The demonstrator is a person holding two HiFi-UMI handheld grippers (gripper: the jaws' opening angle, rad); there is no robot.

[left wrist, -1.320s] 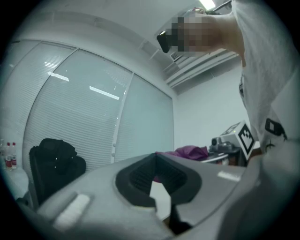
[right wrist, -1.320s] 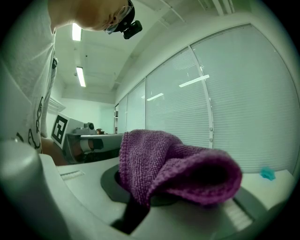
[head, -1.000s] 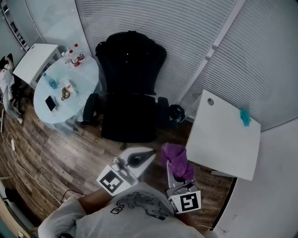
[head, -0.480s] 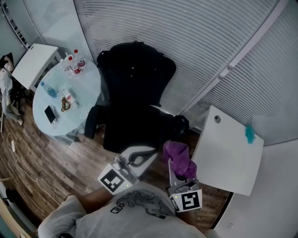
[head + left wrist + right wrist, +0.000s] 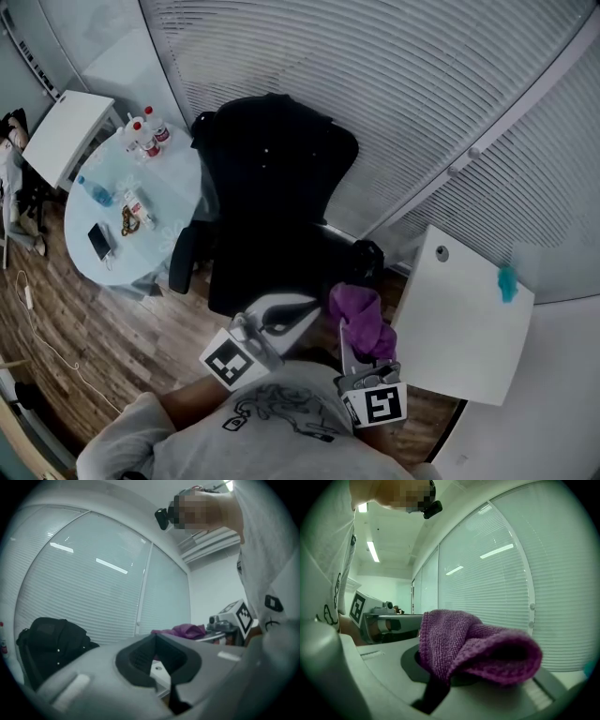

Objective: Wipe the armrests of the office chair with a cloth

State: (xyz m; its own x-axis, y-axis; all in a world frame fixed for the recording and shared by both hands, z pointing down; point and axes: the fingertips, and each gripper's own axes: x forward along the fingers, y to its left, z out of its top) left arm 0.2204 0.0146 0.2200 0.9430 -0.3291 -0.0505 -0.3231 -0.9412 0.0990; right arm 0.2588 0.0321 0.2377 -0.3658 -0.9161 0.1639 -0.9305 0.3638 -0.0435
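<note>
I have the purple cloth (image 5: 473, 651) pinched in the right gripper (image 5: 360, 349), its jaws closed on a fold while the rest bunches over them. It is held in front of the black office chair (image 5: 272, 187), clear of either armrest (image 5: 183, 255). Just beside it, the left gripper (image 5: 281, 317) has its jaws together and carries nothing. A round table (image 5: 178, 164) flanks the chair on one side, and a white desk (image 5: 459, 319) on the other.
</note>
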